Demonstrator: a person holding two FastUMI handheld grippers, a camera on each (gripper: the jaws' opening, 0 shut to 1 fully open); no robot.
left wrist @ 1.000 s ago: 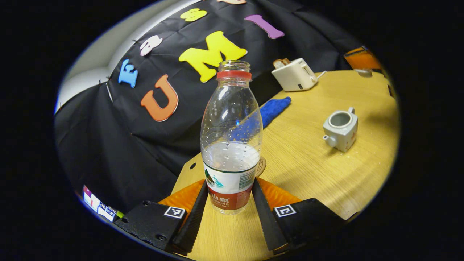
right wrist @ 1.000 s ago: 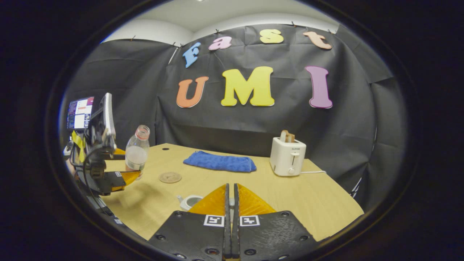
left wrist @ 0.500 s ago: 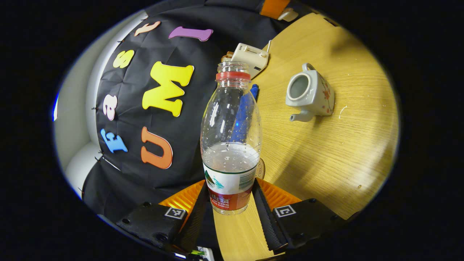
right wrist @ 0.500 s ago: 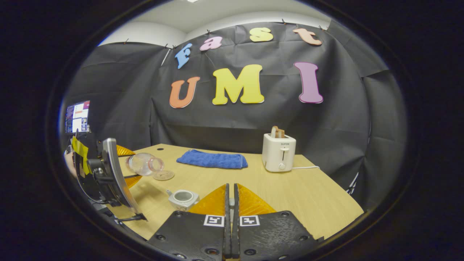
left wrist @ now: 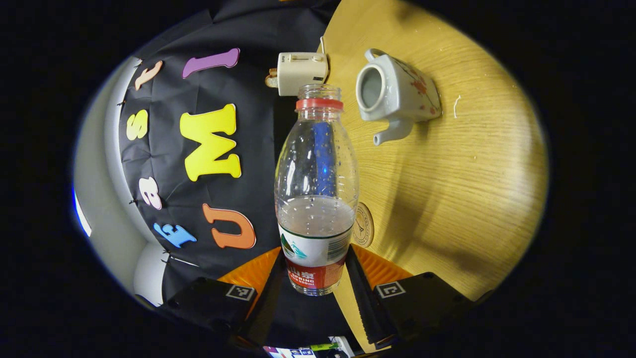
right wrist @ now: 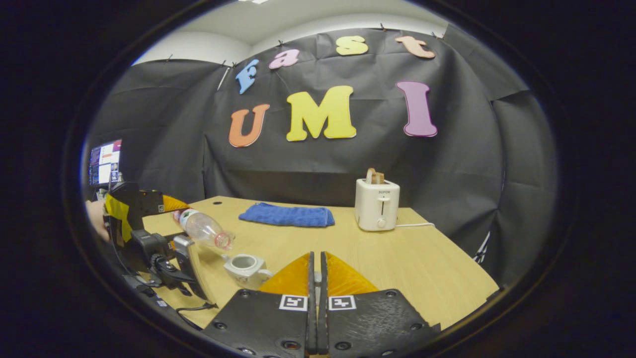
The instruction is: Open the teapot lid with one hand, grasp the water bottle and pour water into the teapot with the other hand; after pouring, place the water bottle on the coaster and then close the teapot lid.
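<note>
The left gripper (left wrist: 315, 278) pinches the water bottle (left wrist: 316, 194) low on its labelled base, one finger on each side, and the bottle is tipped far over so that its open neck points down towards the teapot (right wrist: 243, 266). In the right gripper view the bottle's mouth hangs just above and to one side of the pot's open top, not yet over it; no stream of water can be made out. The teapot stands upright on the wooden table (right wrist: 397, 258), lid off, spout turned away from the bottle. The right gripper (right wrist: 316, 278) has its fingers pressed together with almost no gap; the lid itself cannot be made out between them, so whether it is held there I cannot tell. The step in hand appears to be the pour, and doing it well likely means bringing the neck squarely over the opening (left wrist: 370, 87) before tipping further — the mouth is small and the bottle about a third full, so a slow, steady tilt should keep water off the table. The coaster (left wrist: 364, 224) lies on the table near the bottle's base in the left gripper view, well apart from the teapot — ready for setting the bottle down afterwards.
</note>
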